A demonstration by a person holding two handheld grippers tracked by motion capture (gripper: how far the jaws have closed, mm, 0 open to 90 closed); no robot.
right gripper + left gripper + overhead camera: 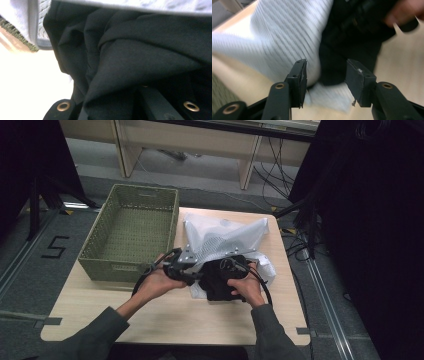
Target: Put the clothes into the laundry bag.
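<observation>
While low — hands (159, 282) on black cloth (220, 280)

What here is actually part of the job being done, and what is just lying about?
In use:
- black garment, bunched on the table
- white mesh bag, lying under and behind it
- right gripper, shut on the black garment
- left gripper, jaws apart beside the cloth

Lying about:
- green woven basket, nothing in it
- cables on the floor
</observation>
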